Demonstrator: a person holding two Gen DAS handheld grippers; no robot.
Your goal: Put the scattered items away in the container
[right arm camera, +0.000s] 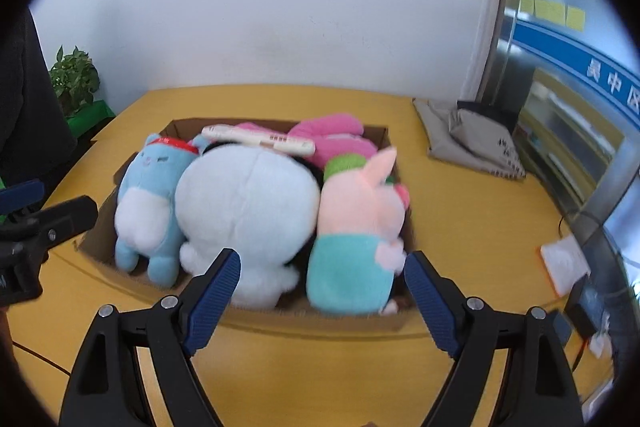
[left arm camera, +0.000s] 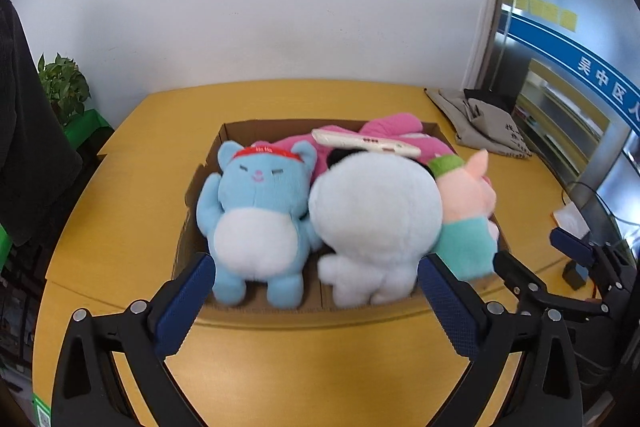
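cardboard box [left arm camera: 208, 163], plush toys [left arm camera: 256, 211] inside

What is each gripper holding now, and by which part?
Nothing is held. The left gripper and the right gripper are both open and empty, in front of the cardboard box of plush toys.

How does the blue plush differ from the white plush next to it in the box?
The blue plush faces the cameras, showing a face and red headband; the white plush shows only its plain back. The white one looks bulkier. The blue one sits at the box's left end, the white mid-row. Both stand upright, touching.
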